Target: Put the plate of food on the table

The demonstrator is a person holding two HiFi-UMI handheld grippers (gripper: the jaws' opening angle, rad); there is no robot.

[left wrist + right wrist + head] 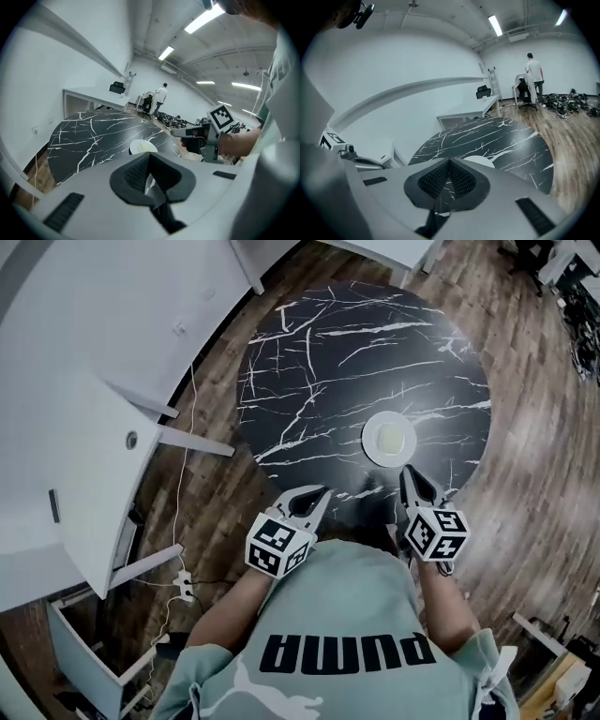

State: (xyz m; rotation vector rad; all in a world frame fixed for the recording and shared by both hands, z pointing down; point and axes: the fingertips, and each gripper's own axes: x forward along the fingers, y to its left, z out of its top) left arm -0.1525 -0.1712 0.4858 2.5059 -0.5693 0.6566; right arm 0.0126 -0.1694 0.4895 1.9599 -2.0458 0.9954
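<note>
I count two grippers, one plate, one round table and one bystander. At the far left, off the round black marble table, stand white desks. On the wood floor below them lies one power strip with a thin cable running up from it.

The left gripper hangs over the table's near edge. In its own view its fingers meet at the tips with nothing between them, and only a sliver of tabletop shows through the gap behind.

The white plate sits flat on the table, toward its near right side. It carries a pale yellowish portion of food that is too small for me to identify.

The right gripper points at the plate's near rim from the table's near edge, just short of touching. Its fingers are also closed on nothing.

From each gripper view the gripper body covers the plate's near half, so only a white arc peeks over it. My operator's teal shirt cuts off both forearms. Beyond the table's far side, one person stands by a chair, and a ladder leans near the wall.
</note>
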